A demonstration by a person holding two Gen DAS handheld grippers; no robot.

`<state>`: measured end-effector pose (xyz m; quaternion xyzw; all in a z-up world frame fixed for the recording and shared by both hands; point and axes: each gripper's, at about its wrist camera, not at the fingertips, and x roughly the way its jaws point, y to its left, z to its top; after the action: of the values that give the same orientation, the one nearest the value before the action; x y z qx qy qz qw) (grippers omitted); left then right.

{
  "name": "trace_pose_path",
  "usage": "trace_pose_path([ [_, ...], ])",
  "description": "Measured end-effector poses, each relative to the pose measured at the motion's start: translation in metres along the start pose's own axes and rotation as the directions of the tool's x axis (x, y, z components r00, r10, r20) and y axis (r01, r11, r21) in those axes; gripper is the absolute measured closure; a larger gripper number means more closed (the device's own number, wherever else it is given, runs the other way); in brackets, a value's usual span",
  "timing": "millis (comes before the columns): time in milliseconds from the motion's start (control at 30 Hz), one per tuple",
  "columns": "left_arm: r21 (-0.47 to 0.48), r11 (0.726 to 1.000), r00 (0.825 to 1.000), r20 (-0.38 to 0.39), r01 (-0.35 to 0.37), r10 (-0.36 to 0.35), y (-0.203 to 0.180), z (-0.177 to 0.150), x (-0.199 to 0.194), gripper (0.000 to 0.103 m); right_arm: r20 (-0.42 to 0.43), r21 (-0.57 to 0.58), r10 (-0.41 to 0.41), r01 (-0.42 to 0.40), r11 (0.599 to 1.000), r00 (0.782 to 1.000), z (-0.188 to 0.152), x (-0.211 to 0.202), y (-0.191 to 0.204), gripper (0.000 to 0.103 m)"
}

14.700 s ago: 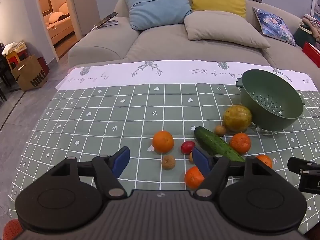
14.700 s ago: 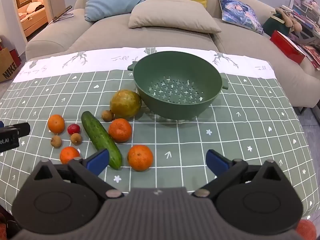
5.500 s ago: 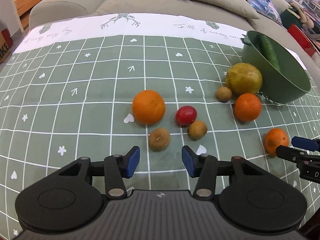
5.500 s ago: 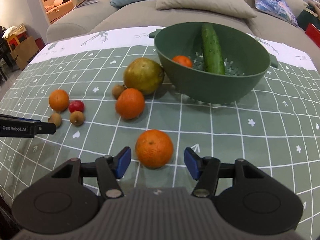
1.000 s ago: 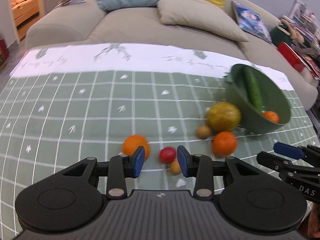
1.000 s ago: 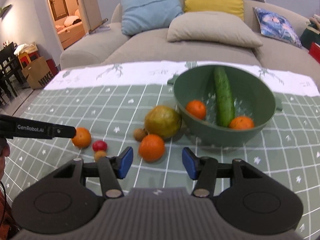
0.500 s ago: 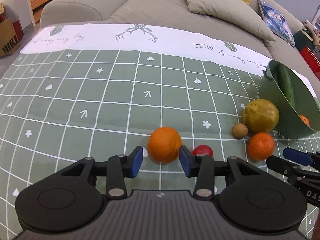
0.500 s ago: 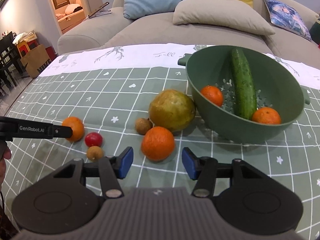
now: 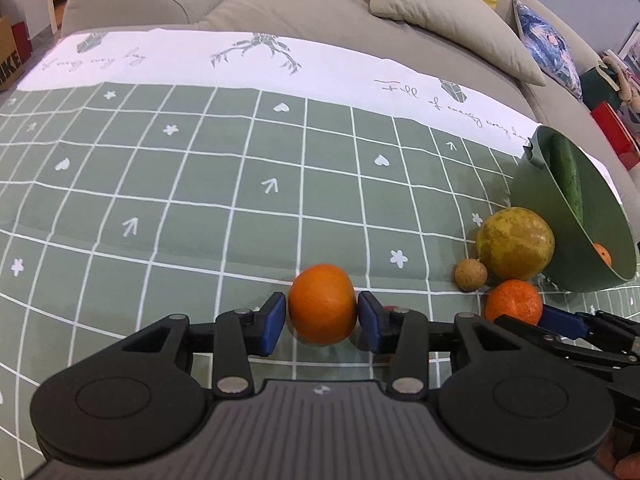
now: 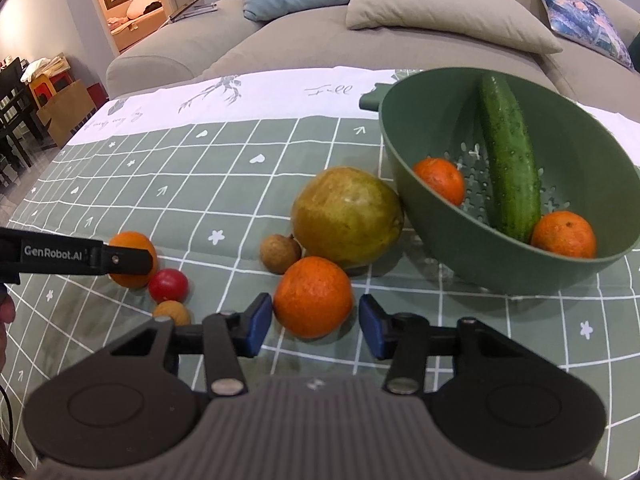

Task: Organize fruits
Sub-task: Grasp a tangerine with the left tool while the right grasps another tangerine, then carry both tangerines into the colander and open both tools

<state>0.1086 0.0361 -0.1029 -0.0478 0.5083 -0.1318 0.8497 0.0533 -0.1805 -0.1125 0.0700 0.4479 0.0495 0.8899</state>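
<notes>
so both grippers are down on the checked tablecloth [image 9: 200,200] with an orange between the pads; the left gripper [image 9: 322,322] is closing round its orange [image 9: 322,304], pads right at the skin but can't tell if they press yet; the right gripper [image 10: 314,326] is closing too, with small gaps either side of the other orange [image 10: 313,297]; the green bowl [image 10: 480,248] already has a cucumber [image 10: 508,160] and two oranges in it.
</notes>
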Motion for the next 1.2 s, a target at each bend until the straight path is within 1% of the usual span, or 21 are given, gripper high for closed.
trace_pose_path([
  [33, -0.002, 1.0, 1.0, 0.002, 0.006, -0.006, 0.0, -0.001, 0.0, 0.06, -0.001, -0.002, 0.002, -0.002, 1.0, 1.0, 0.0, 0.001, 0.0, 0.062],
  [200, 0.017, 1.0, 1.0, 0.008, 0.002, -0.002, -0.003, -0.001, -0.001, 0.061, 0.007, -0.032, 0.001, -0.001, 0.999, 1.0, -0.002, 0.002, 0.003, 0.063],
  [333, 0.021, 1.0, 1.0, 0.006, -0.01, 0.009, -0.005, -0.001, -0.003, 0.061, 0.007, -0.032, 0.006, -0.006, 0.999, 1.0, -0.002, -0.001, 0.004, 0.064],
  [467, 0.036, 0.999, 1.0, 0.021, -0.021, 0.021, -0.009, -0.002, -0.014, 0.062, 0.019, -0.045, 0.013, -0.012, 0.999, 1.0, -0.003, -0.013, 0.006, 0.065],
  [633, 0.066, 0.998, 0.999, 0.031, -0.014, 0.012, -0.024, -0.001, -0.035, 0.062, 0.037, -0.06, 0.03, -0.028, 0.998, 0.999, -0.004, -0.036, 0.007, 0.065],
  [733, 0.082, 0.996, 0.999, 0.029, 0.022, -0.025, -0.037, 0.004, -0.048, 0.062, 0.053, -0.067, 0.04, -0.037, 0.997, 0.998, -0.004, -0.055, 0.005, 0.066],
  [933, 0.12, 0.984, 0.991, 0.015, 0.134, -0.136, -0.072, 0.02, -0.065, 0.062, 0.074, -0.071, 0.053, -0.047, 0.996, 0.996, 0.003, -0.091, -0.016, 0.066],
  [1067, 0.145, 0.969, 0.979, -0.009, 0.201, -0.202, -0.103, 0.032, -0.065, 0.062, 0.091, -0.087, 0.025, -0.017, 0.996, 0.995, 0.013, -0.109, -0.037, 0.066],
  [1200, 0.199, 0.952, 0.973, -0.031, 0.231, -0.23, -0.137, 0.045, -0.054, 0.062, 0.094, -0.083, -0.008, 0.016, 0.996, 0.996, 0.027, -0.12, -0.064, 0.066],
])
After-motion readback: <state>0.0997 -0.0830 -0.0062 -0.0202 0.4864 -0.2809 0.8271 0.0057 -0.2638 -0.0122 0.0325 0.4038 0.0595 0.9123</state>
